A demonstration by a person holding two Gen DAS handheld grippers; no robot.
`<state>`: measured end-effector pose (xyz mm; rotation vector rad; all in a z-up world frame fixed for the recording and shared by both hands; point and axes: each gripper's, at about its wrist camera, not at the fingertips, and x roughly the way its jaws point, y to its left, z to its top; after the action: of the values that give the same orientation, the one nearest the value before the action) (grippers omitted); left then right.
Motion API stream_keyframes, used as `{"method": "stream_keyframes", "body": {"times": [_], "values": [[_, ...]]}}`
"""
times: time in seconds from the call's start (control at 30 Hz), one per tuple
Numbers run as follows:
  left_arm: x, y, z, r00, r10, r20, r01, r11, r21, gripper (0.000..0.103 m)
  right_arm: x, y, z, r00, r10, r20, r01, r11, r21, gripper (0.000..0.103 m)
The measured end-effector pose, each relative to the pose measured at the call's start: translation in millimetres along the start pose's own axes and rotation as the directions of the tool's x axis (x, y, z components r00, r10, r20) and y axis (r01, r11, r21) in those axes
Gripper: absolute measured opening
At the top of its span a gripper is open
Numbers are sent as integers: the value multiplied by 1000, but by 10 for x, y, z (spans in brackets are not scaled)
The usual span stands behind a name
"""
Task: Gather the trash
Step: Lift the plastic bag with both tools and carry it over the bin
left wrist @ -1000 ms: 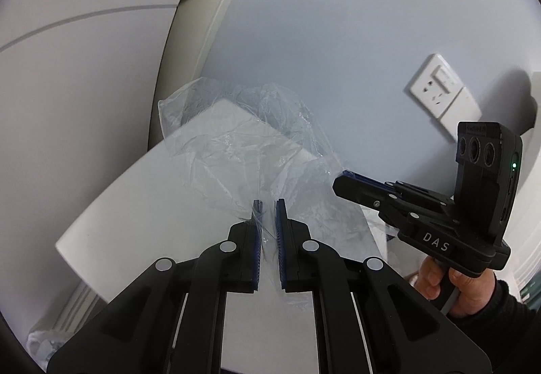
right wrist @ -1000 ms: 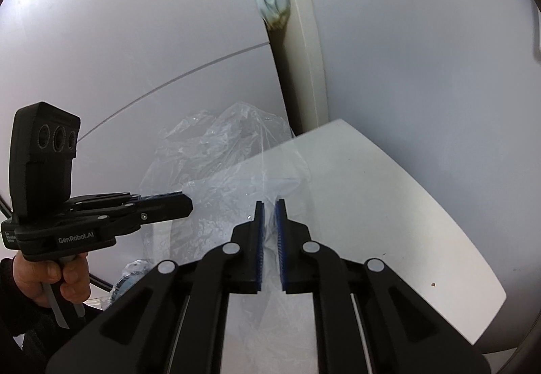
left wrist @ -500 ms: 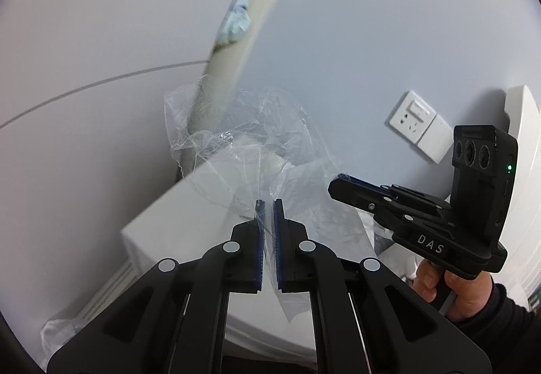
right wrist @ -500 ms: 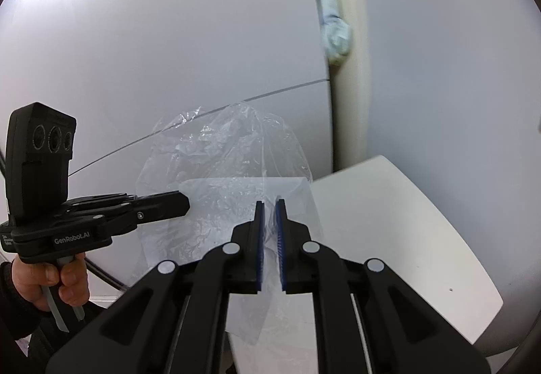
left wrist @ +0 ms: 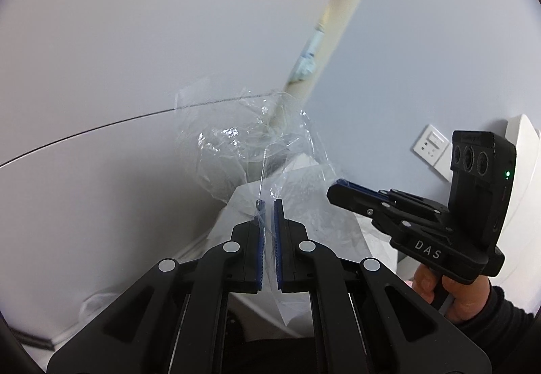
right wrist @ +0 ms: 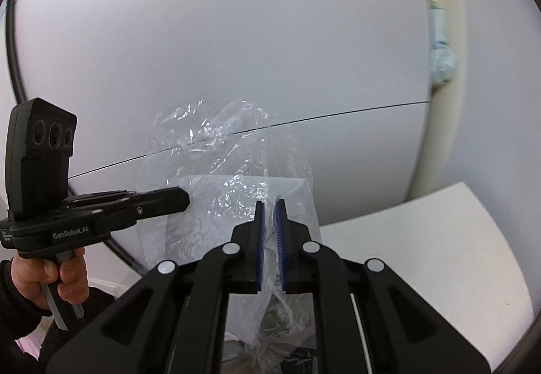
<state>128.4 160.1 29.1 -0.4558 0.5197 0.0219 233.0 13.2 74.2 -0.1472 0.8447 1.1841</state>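
2 wrist views share plastic bag (left wrist: 257,150).

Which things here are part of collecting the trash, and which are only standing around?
Part of the job:
- clear plastic bag, held up by both grippers
- left gripper, shut on the bag
- right gripper, shut on the bag

Only standing around:
- white table
- wall socket
- cream pipe
- wall

A white table (right wrist: 422,238) spreads ahead and right of the right claw. A cream pipe (left wrist: 324,36) with pale blue cloth (left wrist: 306,66) rises beyond the left claw against the grey wall (left wrist: 135,36). A socket plate (left wrist: 431,145) sits far right.
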Motion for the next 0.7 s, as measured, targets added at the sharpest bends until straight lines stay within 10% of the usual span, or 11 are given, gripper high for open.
{"method": "stream_keyframes", "body": {"times": [0.7], "values": [[-487, 1312, -1219, 975, 157, -155, -186, 964, -192, 4, 1384, 1000, -920, 954, 153, -259, -147, 988, 42, 9]]}}
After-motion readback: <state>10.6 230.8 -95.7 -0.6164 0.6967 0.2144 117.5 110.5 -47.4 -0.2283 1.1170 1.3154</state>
